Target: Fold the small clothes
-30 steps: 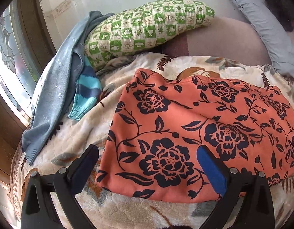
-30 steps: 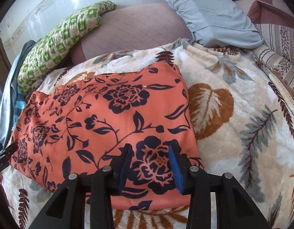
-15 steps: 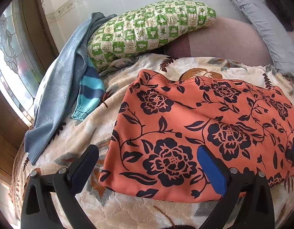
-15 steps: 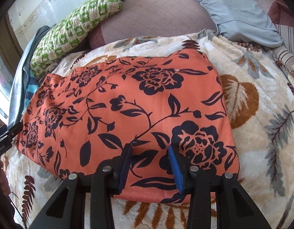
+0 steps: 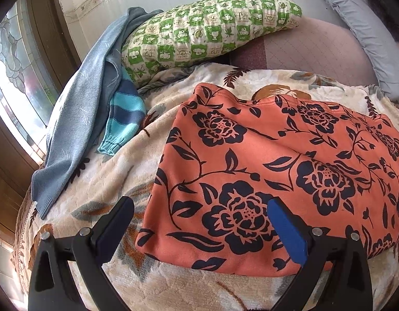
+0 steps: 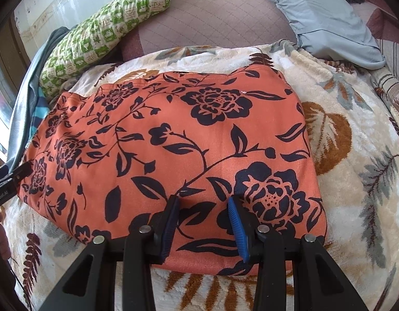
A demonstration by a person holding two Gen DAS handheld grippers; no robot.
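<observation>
hovering over orange floral garment [image 6: 173, 140]: left gripper [image 5: 199, 223] wide, right gripper [image 6: 202, 215] half-open, empty; shallow pinch risks snagging plush blanket [image 6: 355, 181].

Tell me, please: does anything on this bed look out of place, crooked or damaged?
Nothing looks damaged. The orange floral garment lies flat and fairly square on the leaf-print blanket. Only the grey-blue sweater with a striped sleeve looks untidy: it lies unfolded at the bed's window edge, beside the green checked pillow.
</observation>
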